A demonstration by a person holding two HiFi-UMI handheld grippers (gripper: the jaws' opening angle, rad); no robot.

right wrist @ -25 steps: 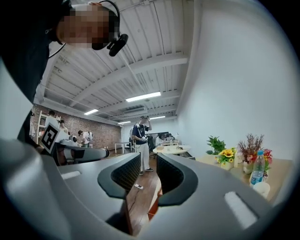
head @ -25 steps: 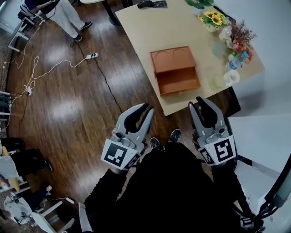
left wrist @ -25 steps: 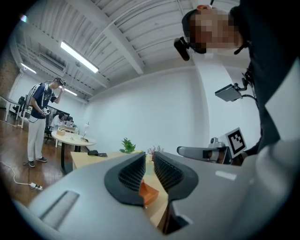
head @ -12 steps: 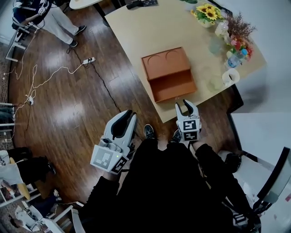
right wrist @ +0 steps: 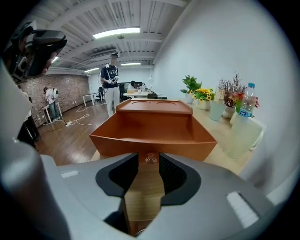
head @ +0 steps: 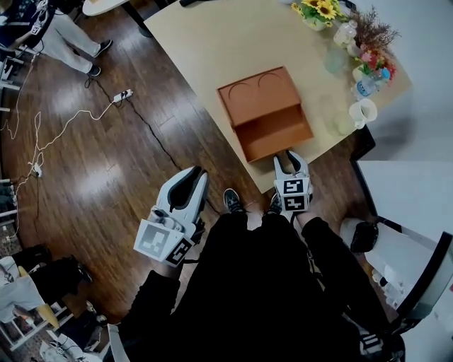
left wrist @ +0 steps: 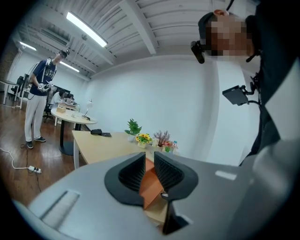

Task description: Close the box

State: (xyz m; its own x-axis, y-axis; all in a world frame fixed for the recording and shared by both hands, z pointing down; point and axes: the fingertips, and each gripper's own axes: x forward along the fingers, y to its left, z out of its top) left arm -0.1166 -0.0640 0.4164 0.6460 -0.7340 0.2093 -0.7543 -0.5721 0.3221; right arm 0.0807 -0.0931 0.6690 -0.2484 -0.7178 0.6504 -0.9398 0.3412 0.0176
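Observation:
An orange-brown box (head: pixel 274 133) stands open near the front edge of the pale wooden table (head: pixel 212 42), its lid (head: pixel 256 94) folded back flat behind the tray. My right gripper (head: pixel 286 153) is at the table edge, tips just short of the box's front wall (right wrist: pixel 152 146), jaws drawn together with nothing between them. In the right gripper view that gripper (right wrist: pixel 149 157) points straight at the box (right wrist: pixel 154 124). My left gripper (head: pixel 197 172) hangs over the floor to the left, off the table, jaws together. Through their slit in the left gripper view (left wrist: pixel 149 158) a strip of the box (left wrist: pixel 151 180) shows.
Along the table's right edge stand sunflowers (head: pixel 316 10), dried flowers (head: pixel 371 32), a bottle (head: pixel 365 83), glasses and a white cup (head: pixel 362 112). A power strip with a cable (head: pixel 122 94) lies on the wood floor. Another person (head: pixel 60 35) stands at far left. A white cabinet (head: pixel 403 191) is on the right.
Both grippers' jaws went from wide apart to together. The right gripper moved forward to the box's front wall; the left one dropped back and left, over the floor.

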